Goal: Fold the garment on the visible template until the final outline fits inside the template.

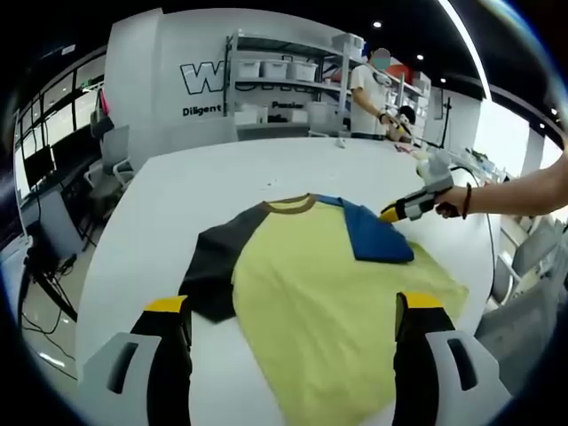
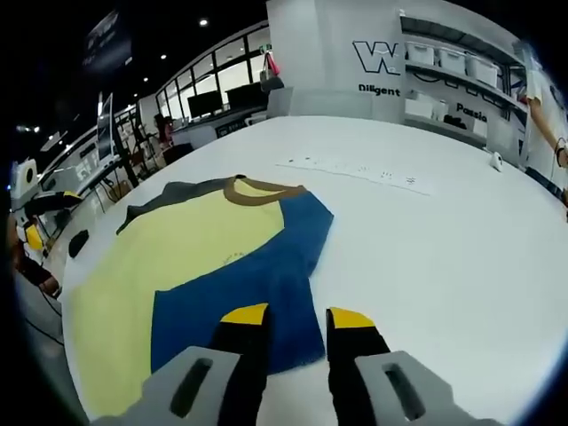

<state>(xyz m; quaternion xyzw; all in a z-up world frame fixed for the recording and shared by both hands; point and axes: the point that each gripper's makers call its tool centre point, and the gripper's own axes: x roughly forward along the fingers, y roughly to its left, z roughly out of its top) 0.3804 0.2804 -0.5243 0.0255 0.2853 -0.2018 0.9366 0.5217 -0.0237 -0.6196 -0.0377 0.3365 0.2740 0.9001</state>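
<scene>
Yellow short-sleeved T-shirt (image 1: 328, 293) flat on the white table (image 1: 195, 186), blue right sleeve (image 1: 377, 235) folded in over its chest, left gripper (image 1: 293, 306) parted and empty, right gripper (image 2: 297, 317) nearly closed above the sleeve, grip unclear, shelving (image 1: 284, 84) far behind.

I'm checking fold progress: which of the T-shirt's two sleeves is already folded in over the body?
The blue sleeve: it lies folded in on the yellow body, beside the right gripper. The dark grey sleeve is spread flat on the white table.
</scene>
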